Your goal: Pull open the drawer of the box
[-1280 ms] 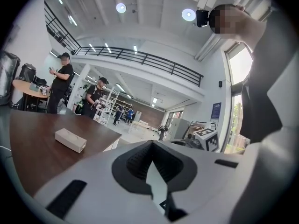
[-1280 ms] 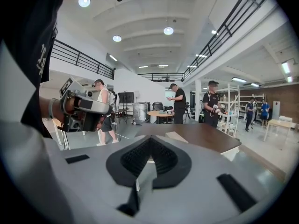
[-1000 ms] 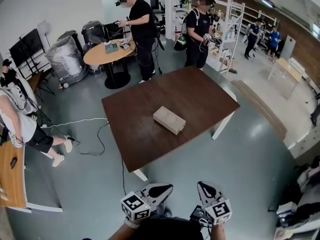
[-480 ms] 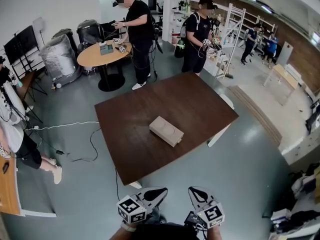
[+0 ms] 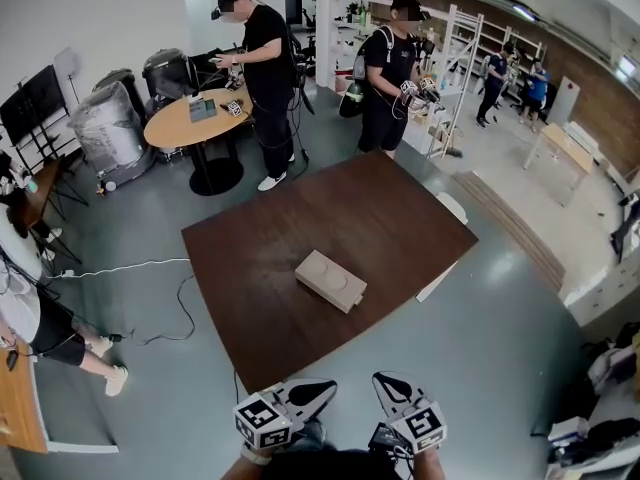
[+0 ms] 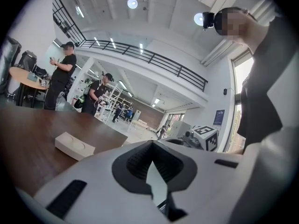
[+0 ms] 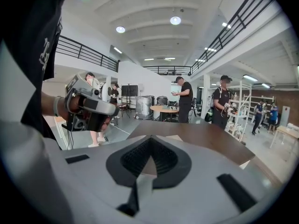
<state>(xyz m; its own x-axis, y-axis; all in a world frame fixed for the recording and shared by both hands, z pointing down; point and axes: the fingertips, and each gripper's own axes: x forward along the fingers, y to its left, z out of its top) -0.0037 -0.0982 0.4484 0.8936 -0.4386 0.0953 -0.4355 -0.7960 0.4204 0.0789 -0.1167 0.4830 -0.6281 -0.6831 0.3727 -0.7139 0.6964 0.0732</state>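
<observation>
The box (image 5: 330,280) is a flat beige block lying near the middle of the dark brown table (image 5: 250,268); it also shows in the left gripper view, where the box (image 6: 74,146) lies on the table (image 6: 28,139) at the left. Both grippers hang low over the grey floor, short of the table's near corner. My left gripper (image 5: 330,384) is shut with nothing in it, its jaw tips (image 6: 150,142) meeting. Beside it my right gripper (image 5: 380,377) is shut and empty too, its tips (image 7: 150,136) pointing at the table (image 7: 201,136).
Two people stand beyond the table's far edge, one by a round wooden table (image 5: 195,116), one near white shelves (image 5: 455,58). A white cable (image 5: 130,266) runs over the floor at the left. A wooden desk (image 5: 15,408) and another person's leg sit at the left edge.
The table and box have slid down and grown in the head view as I came closer. Both grippers keep their place at the bottom, still shut.
</observation>
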